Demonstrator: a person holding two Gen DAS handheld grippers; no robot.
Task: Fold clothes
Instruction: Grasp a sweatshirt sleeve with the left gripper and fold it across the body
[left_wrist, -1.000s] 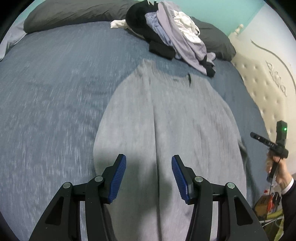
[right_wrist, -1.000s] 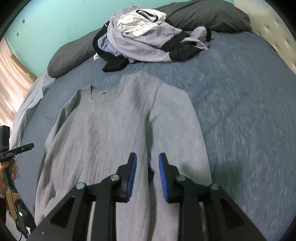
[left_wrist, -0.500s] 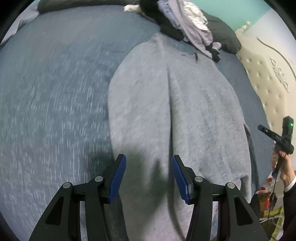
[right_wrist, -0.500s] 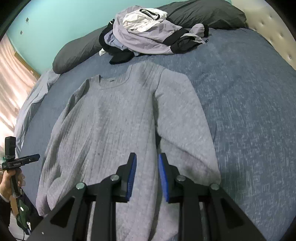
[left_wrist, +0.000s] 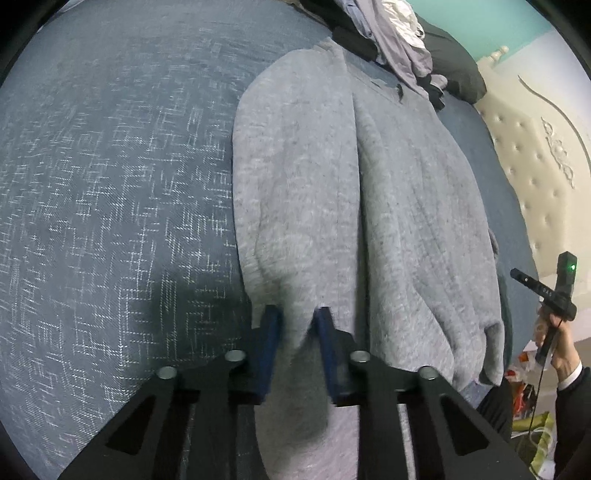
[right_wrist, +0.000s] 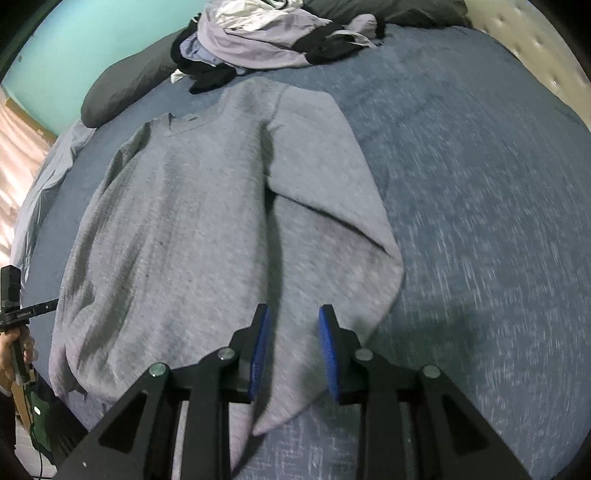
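Observation:
A grey knit sweater (left_wrist: 388, 206) lies flat on the blue bedspread (left_wrist: 110, 184), neck toward the pillows. It also shows in the right wrist view (right_wrist: 177, 221). My left gripper (left_wrist: 295, 325) has its blue pads pinching a fold of the sweater's sleeve, which bunches between them. My right gripper (right_wrist: 291, 328) is open, low over the other sleeve (right_wrist: 325, 229), which lies folded back at the bed's near edge; the pads straddle cloth without gripping it.
A pile of unfolded clothes (right_wrist: 273, 40) lies by dark grey pillows (right_wrist: 122, 88) at the head of the bed. A cream tufted headboard (left_wrist: 535, 166) stands on the right. The bed edge and floor clutter (left_wrist: 524, 387) are near.
My left gripper came down to the sleeve and closed from wide open onto a fold of it. My right gripper moved back toward the bed edge and opened wider over the other sleeve.

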